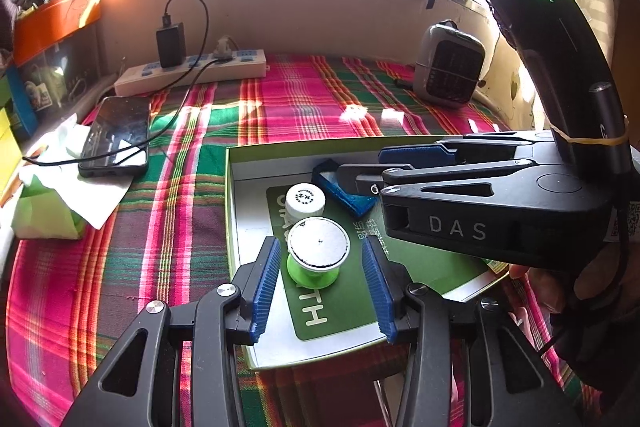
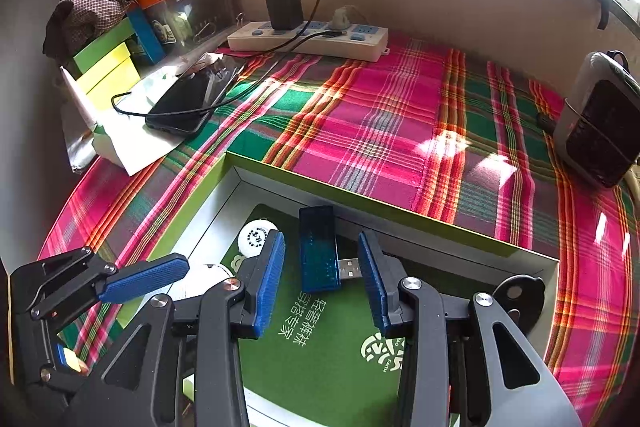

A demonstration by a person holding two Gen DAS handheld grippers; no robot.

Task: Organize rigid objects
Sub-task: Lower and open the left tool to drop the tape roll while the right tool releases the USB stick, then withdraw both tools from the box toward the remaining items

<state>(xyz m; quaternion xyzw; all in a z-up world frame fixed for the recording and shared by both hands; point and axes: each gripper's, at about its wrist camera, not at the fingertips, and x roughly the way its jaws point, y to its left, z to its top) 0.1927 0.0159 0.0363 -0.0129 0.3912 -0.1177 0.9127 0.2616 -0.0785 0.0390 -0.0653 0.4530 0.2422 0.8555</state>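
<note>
- Left claw: jaws apart, with the green spool standing upright between the pads but touching neither; nothing is held.
- Right claw: jaws also apart, with the blue USB stick lying flat between them, plug toward the right pad, with a gap on both sides; it holds nothing.
- Both things sit inside the shallow box, on its green card. A white bottle stands just behind the spool, near it.
- By my reading, the step in hand is release: both pieces look placed, so the task seems well along.
- To do it well: lift each claw straight up and away without closing, so that no pad clips the spool's wide top or nudges the stick's plug.
- The spool is top-heavy on a narrow stem; a sideways brush could tip it into the bottle.
- The two claws are close together over the box, so draw them off apart, not across each other.
- Beyond the box: plaid cloth, a phone, and a power strip, all well clear.
</note>
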